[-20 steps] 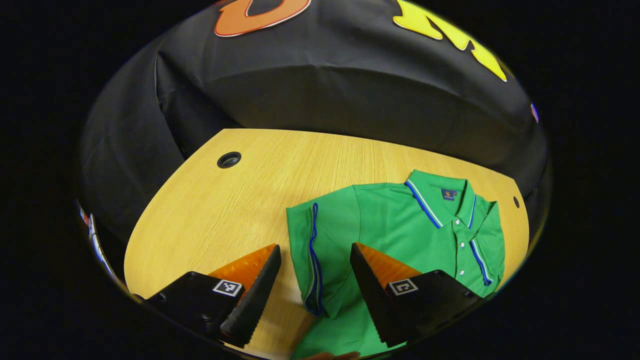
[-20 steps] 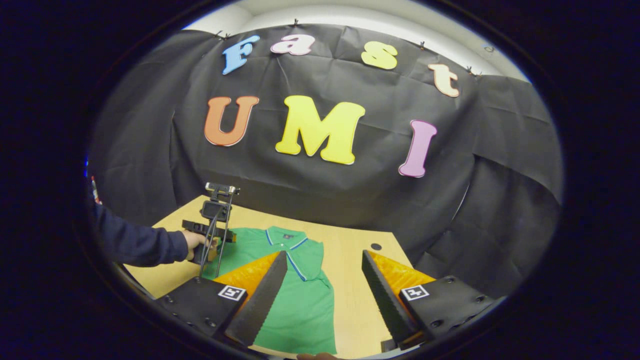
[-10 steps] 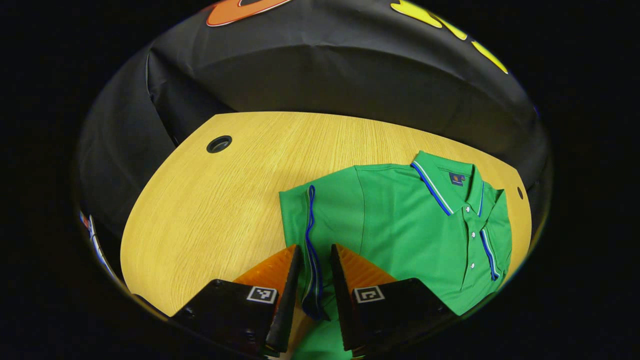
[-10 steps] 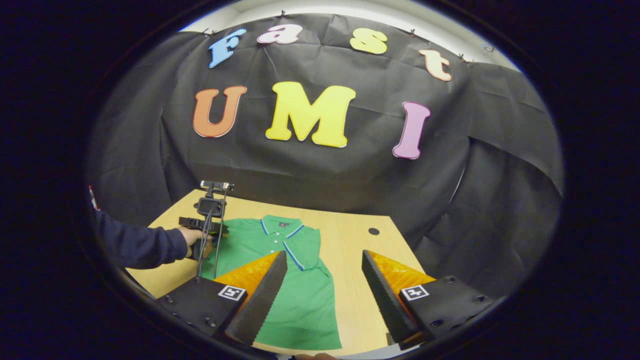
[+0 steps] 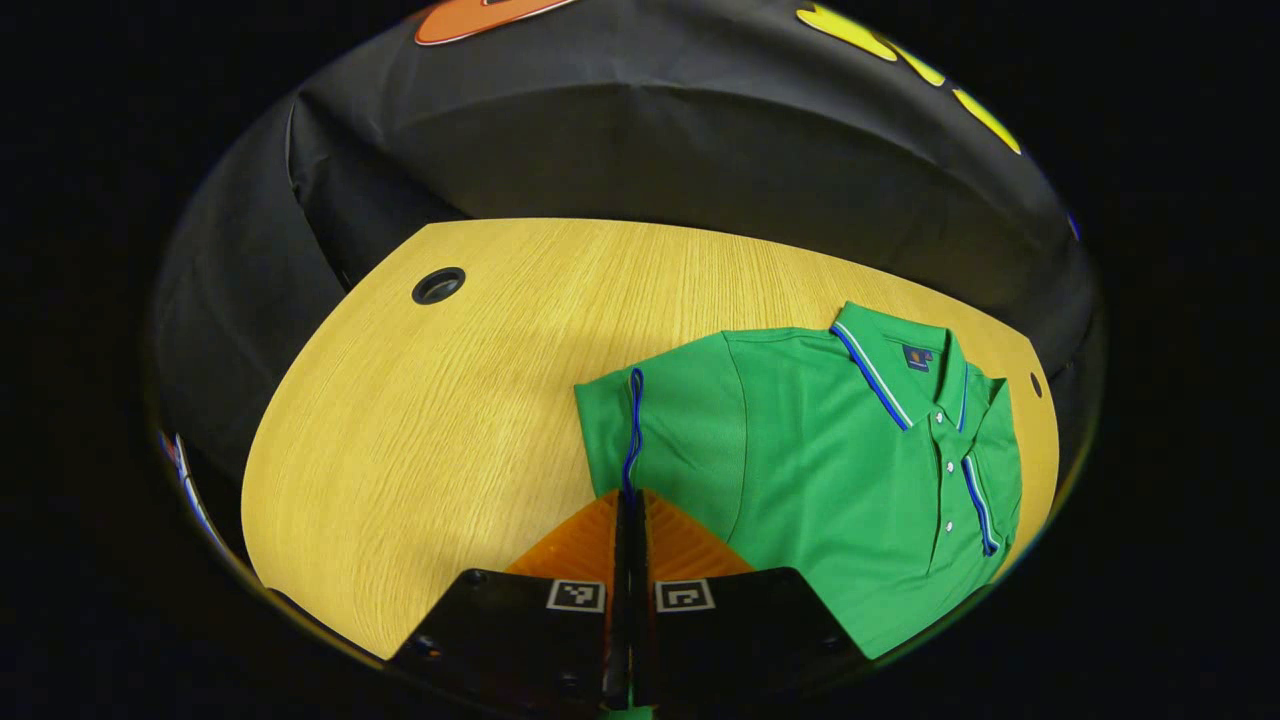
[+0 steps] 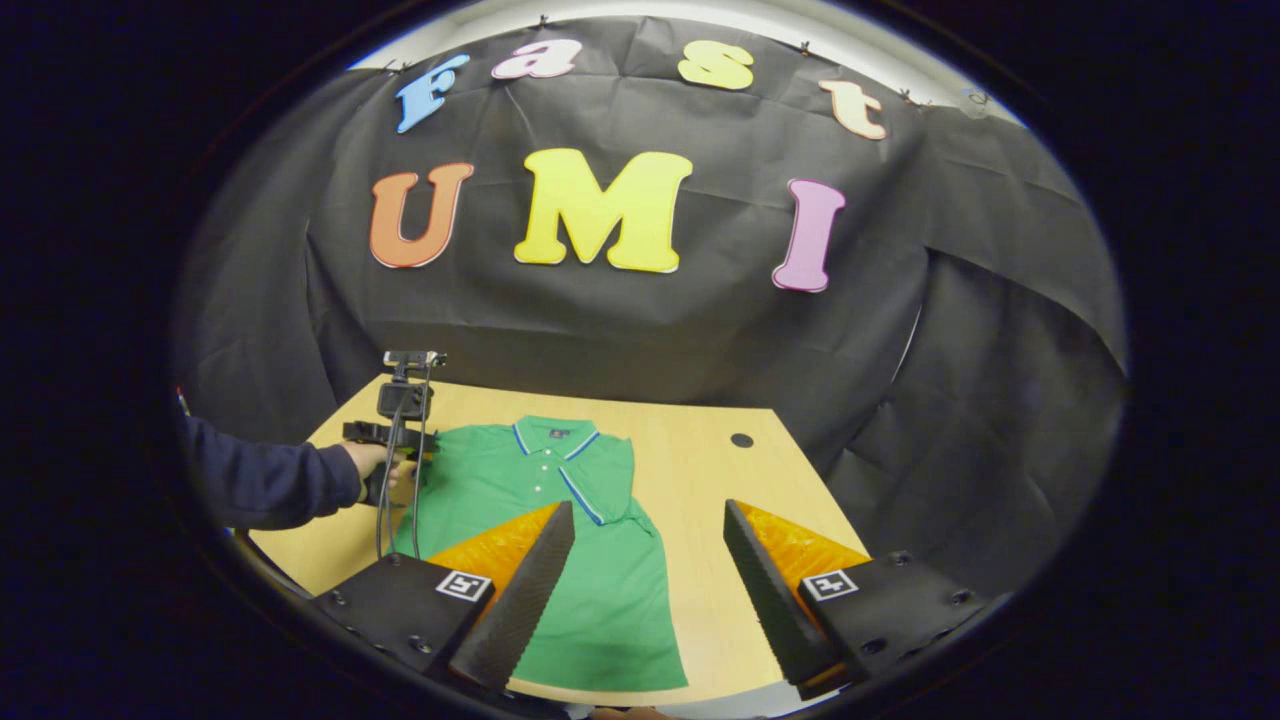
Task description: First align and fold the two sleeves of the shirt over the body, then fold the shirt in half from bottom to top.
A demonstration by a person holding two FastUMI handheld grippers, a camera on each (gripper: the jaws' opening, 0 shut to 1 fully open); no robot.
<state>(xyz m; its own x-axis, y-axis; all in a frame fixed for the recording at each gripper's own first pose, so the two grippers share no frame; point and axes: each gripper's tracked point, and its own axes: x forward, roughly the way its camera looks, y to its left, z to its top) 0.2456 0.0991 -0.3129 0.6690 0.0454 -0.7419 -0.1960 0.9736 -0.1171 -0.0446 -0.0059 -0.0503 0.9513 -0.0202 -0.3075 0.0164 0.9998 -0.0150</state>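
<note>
A green polo shirt (image 5: 830, 460) with blue-trimmed collar lies flat on the wooden table (image 5: 430, 420), collar toward the far right. My left gripper (image 5: 630, 495) is shut on the blue-edged cuff of the near sleeve (image 5: 680, 420). The far sleeve (image 5: 985, 470) lies folded over the chest. In the right gripper view the shirt (image 6: 500, 480) stretches toward me. My right gripper (image 6: 648, 505) hovers open above its lower half, gripping nothing. Farther off, a hand (image 6: 368, 462) holds the left gripper (image 6: 385, 440) at the shirt's left side.
The table has a round cable hole (image 5: 438, 286) at its far left and a small one (image 5: 1036, 384) by the collar. Bare wood spreads left of the shirt. A dark sleeve (image 6: 260, 485) reaches in from the left. Black cloth hangs behind the table.
My left gripper went from wide open around the sleeve cuff to shut on it. The right gripper stayed open and drew back a little, so the shirt shows farther off.
</note>
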